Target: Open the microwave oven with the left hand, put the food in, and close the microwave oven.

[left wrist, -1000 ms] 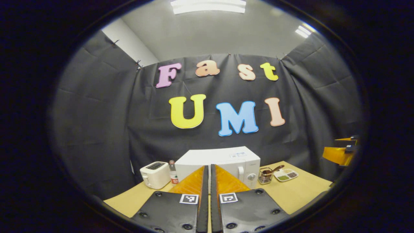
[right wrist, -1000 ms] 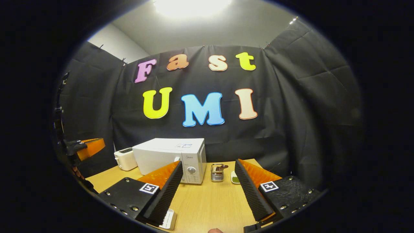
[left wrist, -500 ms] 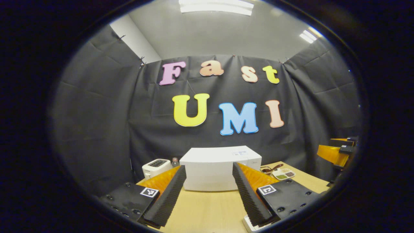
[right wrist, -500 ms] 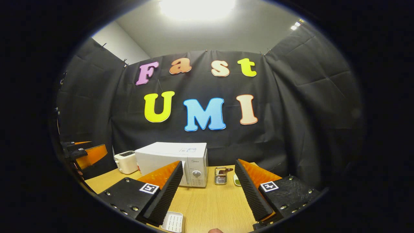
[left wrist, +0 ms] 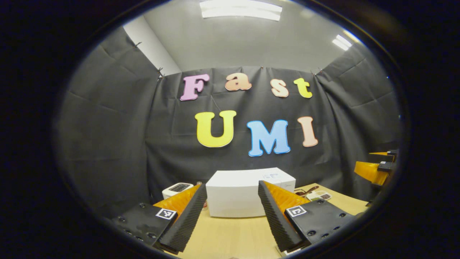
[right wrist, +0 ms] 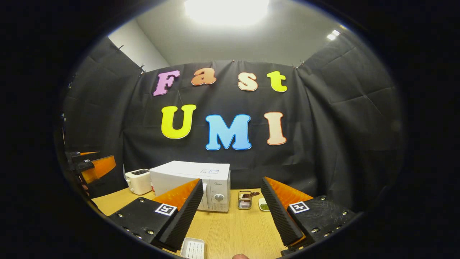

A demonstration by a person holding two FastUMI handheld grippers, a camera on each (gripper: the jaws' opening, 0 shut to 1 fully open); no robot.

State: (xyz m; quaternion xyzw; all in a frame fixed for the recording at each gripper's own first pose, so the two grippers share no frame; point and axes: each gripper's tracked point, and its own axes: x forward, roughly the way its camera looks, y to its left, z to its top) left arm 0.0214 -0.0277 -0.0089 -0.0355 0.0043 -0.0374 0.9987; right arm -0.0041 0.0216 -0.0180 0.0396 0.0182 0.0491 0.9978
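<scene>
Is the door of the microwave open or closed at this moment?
Closed. In the right gripper view the microwave has its door flat against the front, beside the dial panel, with no gap. The left gripper, jaws open, is apart from it.

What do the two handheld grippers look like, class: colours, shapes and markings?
Both match. The left gripper and the right gripper each have two wedge-shaped fingers with orange sides and black ribbed foam pads. Behind sit black plates with round screws, each bearing a small black-and-white square marker.
</scene>
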